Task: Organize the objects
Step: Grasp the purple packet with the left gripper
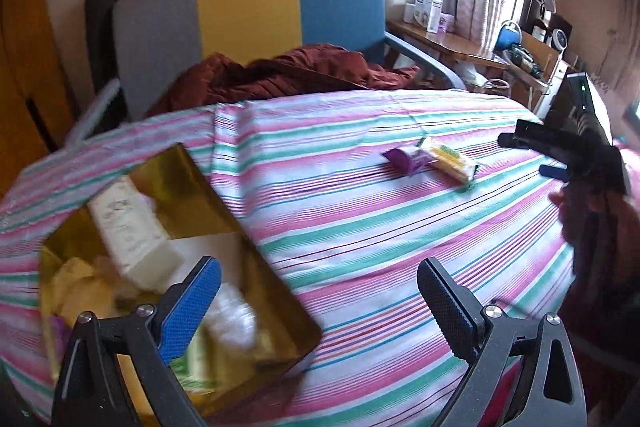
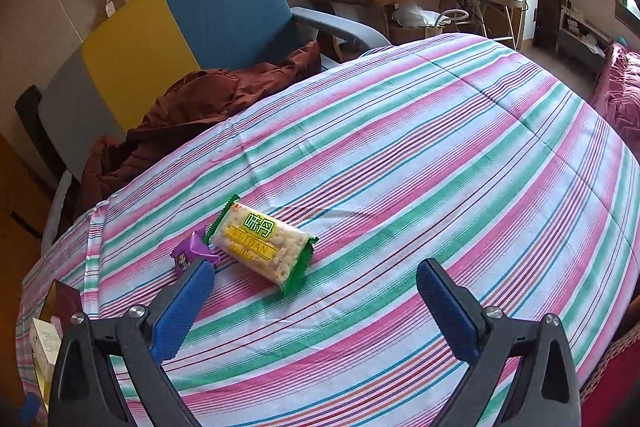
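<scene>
Striped bed (image 2: 400, 131) holds everything. Gold box (image 1: 256, 259), already part-filled, sits at its left end under the left gripper (image 1: 318, 301), which is spread wide w/ nothing in it. Right gripper (image 2: 316, 293), also wide and empty, hangs just short of the cracker pack (image 2: 262, 243); purple candy (image 2: 190, 253) touches the pack's left end. Likely next: grab the pack. Best approach imo: shift left to centre it, straddle the short width, pinch the middle, not the crinkly ends, & keep clear of the candy.

bare striped bedspread (image 2: 400, 155) right of green snack packet (image 2: 262, 243), open pass; purple packet (image 2: 192, 253) touching its left end; gold box (image 1: 224, 211) blocks far left.
</scene>
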